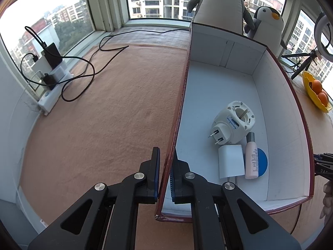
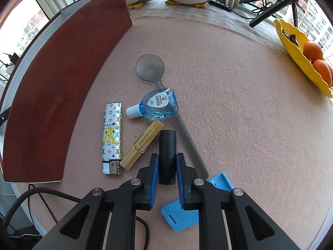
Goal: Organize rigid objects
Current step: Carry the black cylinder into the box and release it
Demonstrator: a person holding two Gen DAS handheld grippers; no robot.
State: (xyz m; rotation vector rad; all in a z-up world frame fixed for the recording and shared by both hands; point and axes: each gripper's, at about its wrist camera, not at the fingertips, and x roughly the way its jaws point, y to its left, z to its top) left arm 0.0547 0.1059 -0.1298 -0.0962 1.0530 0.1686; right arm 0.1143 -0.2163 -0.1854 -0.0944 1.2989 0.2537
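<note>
Right gripper (image 2: 167, 162) pinching a short black tube (image 2: 167, 156) between blue ribbed pads, jaws on either side of its smooth matte body, tube lying on the pink felt mat (image 2: 229, 104); just beside it, a wooden clothespin (image 2: 141, 144) with a wire spring; further left, a glossy patterned lighter (image 2: 111, 137); ahead, a small clear bottle (image 2: 158, 104) of blue liquid with a white cap, resting across the handle of a grey metal spoon (image 2: 150, 66); under the right finger, a flat blue plastic piece (image 2: 181, 216). Left gripper (image 1: 166, 158) clamped on the thin red-edged side wall of a box (image 1: 183, 95), white inside; within it, a white round plug adapter (image 1: 233, 123), a white block (image 1: 231, 162), a pale pink bottle (image 1: 251, 158) and a blue disc (image 1: 262, 160).
</note>
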